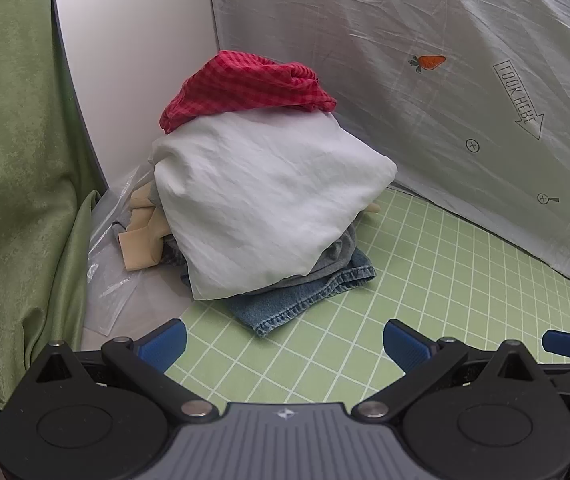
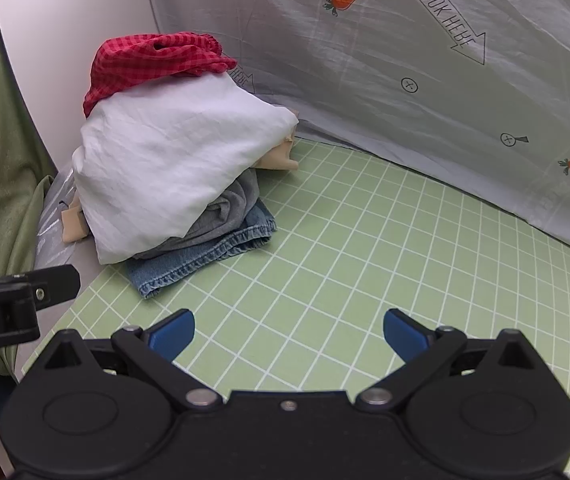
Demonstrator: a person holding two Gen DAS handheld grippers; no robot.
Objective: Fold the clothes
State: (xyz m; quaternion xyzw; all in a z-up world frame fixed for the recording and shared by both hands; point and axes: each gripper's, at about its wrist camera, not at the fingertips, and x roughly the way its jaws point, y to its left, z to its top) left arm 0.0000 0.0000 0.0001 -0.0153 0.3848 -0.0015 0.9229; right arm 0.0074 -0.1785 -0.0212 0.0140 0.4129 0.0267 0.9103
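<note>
Left wrist view: clothes pile (image 1: 261, 200) dead ahead, slightly left of my left gripper (image 1: 283, 344), jaws spread, empty. From right gripper (image 2: 289, 334), also spread and empty, pile sits up-left on green grid surface (image 2: 365, 260). Left looks nearer; red checked piece (image 1: 241, 88) on top, I'd grab first.

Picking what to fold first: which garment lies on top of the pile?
The red checked cloth, crumpled at the peak, above the white garment.

clothes pile (image 1: 261, 200) blocking far-left corner, mat (image 1: 425, 280) open
</note>
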